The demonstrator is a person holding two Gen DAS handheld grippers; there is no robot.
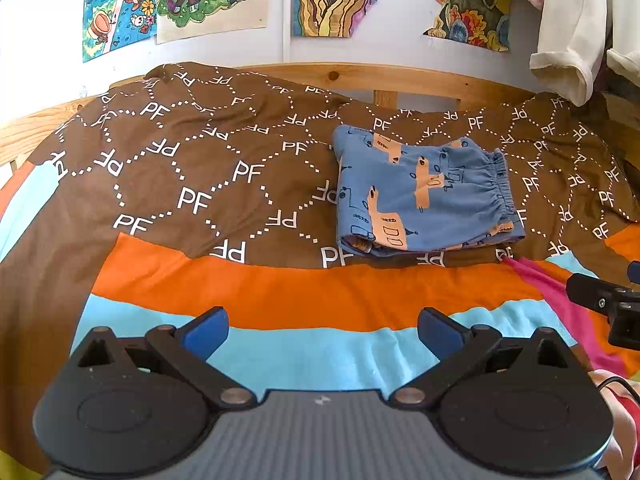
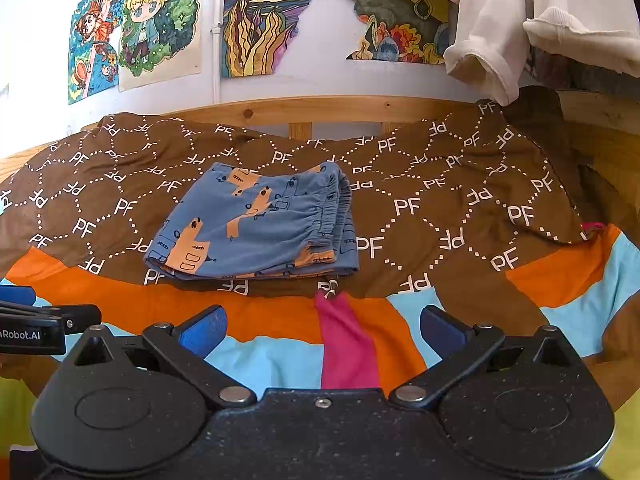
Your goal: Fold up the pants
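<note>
The blue pants with orange animal print lie folded into a compact stack on the brown patterned bedspread, elastic waistband to the right. They also show in the right wrist view. My left gripper is open and empty, held back over the striped part of the cover, well short of the pants. My right gripper is open and empty too, also short of the pants. Each gripper's body shows at the edge of the other's view.
A wooden bed frame runs behind the bedspread. Drawings hang on the wall. White and pink clothes hang at the upper right. The cover's orange, light blue and pink stripes lie nearest me.
</note>
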